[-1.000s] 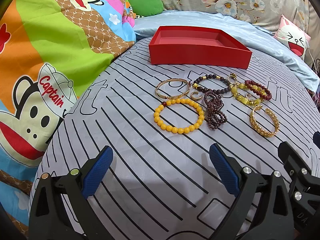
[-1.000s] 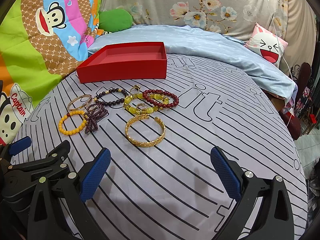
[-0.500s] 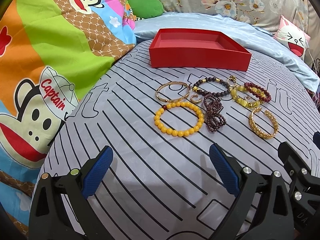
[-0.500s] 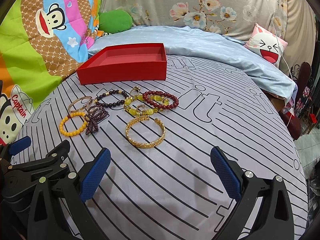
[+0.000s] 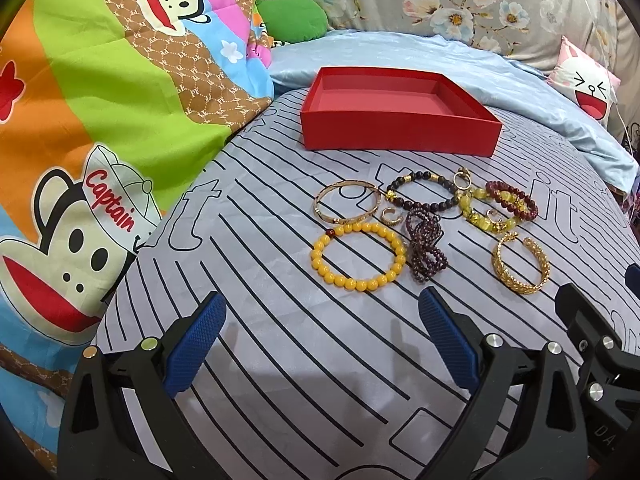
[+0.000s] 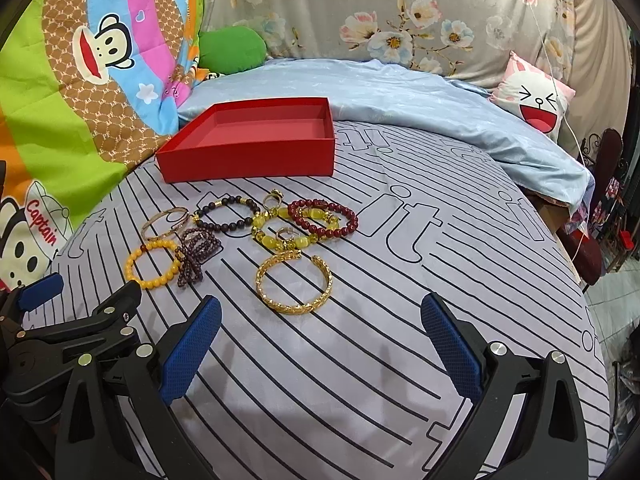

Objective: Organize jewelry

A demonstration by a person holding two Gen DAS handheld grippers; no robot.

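Observation:
An empty red box (image 5: pixel 396 136) (image 6: pixel 248 156) sits at the far side of the striped sheet. In front of it lie several bracelets: a yellow bead one (image 5: pixel 358 255) (image 6: pixel 152 264), a thin gold bangle (image 5: pixel 347 201), a dark bead one (image 5: pixel 424 196), a tangled purple bead string (image 5: pixel 425 248), a red bead one (image 6: pixel 323 218) and a wide gold cuff (image 5: pixel 520 266) (image 6: pixel 294 284). My left gripper (image 5: pixel 322 334) is open and empty, short of the yellow bracelet. My right gripper (image 6: pixel 320 332) is open and empty, short of the gold cuff.
A cartoon monkey quilt (image 5: pixel 80 128) rises at the left. A light blue blanket (image 6: pixel 400 92) and floral pillows lie behind the box. A pink face cushion (image 6: pixel 532 96) sits at the back right. The bed's edge drops off at the right (image 6: pixel 576 280).
Both grippers have moved slightly, so the jewelry and box sit a little lower and nearer in both views. The jaws stay open; nothing on the bed has moved.

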